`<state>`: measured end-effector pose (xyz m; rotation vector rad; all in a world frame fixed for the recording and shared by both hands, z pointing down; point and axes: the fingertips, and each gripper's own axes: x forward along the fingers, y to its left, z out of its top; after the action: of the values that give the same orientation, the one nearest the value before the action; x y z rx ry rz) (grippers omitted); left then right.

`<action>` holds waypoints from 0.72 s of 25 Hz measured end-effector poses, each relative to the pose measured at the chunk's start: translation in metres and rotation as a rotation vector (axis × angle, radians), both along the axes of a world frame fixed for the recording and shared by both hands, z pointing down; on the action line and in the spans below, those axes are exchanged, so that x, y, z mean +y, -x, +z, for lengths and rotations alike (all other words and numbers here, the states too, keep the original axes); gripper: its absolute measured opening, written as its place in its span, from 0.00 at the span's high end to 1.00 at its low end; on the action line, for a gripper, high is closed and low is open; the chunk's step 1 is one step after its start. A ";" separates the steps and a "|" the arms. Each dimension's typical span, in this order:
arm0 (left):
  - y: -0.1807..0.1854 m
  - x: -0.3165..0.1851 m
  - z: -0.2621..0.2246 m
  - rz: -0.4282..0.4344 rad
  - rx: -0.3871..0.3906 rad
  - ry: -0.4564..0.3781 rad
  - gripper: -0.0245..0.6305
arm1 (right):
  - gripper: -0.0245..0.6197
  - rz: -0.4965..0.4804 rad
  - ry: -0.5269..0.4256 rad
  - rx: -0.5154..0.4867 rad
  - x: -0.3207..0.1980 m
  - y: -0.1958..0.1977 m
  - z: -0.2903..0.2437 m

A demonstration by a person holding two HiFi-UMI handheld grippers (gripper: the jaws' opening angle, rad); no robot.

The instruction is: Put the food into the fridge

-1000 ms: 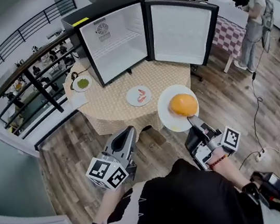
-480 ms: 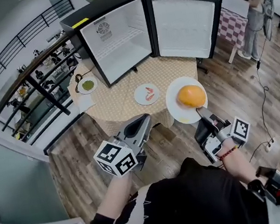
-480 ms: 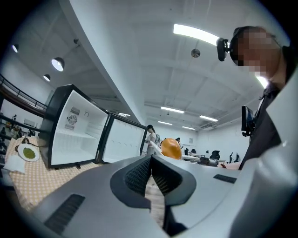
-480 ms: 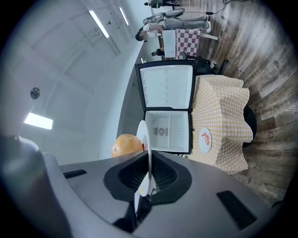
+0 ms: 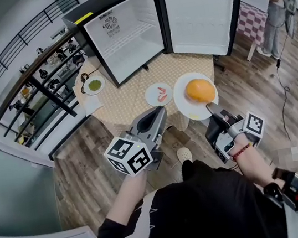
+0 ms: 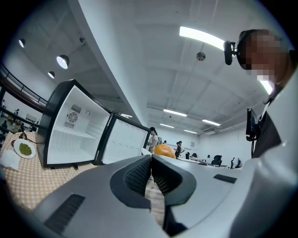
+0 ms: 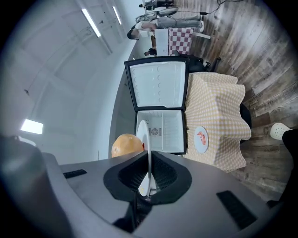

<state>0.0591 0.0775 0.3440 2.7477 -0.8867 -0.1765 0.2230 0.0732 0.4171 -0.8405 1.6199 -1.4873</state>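
A small black fridge (image 5: 124, 35) stands open on the table with the checked cloth (image 5: 124, 105), its inside white and bare. My right gripper (image 5: 213, 112) is shut on the near rim of a white plate (image 5: 189, 109) that carries a round orange food (image 5: 200, 90). It holds the plate over the table's near right edge. The right gripper view has this plate (image 7: 148, 153) edge-on between the pads and the orange food (image 7: 126, 145) beside it. My left gripper (image 5: 157, 117) is shut with nothing in it, just short of the table. A shrimp plate (image 5: 158, 94) and a plate of green food (image 5: 94, 85) lie on the cloth.
The fridge door (image 5: 200, 18) swings out to the right. A dark railing (image 5: 36, 77) runs along the left behind the table. A person (image 5: 277, 5) stands by a checked table at the far right. Wooden floor surrounds the table, with a cable (image 5: 284, 105) at right.
Both grippers have come forward toward the table. The plate with the orange food has travelled with the right gripper, and the left gripper now reaches close to the table's near edge.
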 end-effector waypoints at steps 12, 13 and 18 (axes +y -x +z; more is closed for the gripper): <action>-0.006 -0.063 -0.005 -0.009 -0.040 -0.040 0.94 | 0.92 -0.049 -0.036 -0.008 -0.085 0.013 -0.015; -0.006 -0.075 -0.006 -0.009 -0.041 -0.039 0.94 | 0.92 -0.054 -0.037 -0.008 -0.099 0.015 -0.017; -0.007 -0.134 -0.007 -0.022 -0.034 -0.040 0.94 | 0.92 -0.077 -0.034 0.012 -0.161 0.017 -0.021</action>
<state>0.0656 -0.0562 0.3366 2.7868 -0.9329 -0.1533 0.2062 -0.0880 0.3957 -0.7770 1.6991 -1.5057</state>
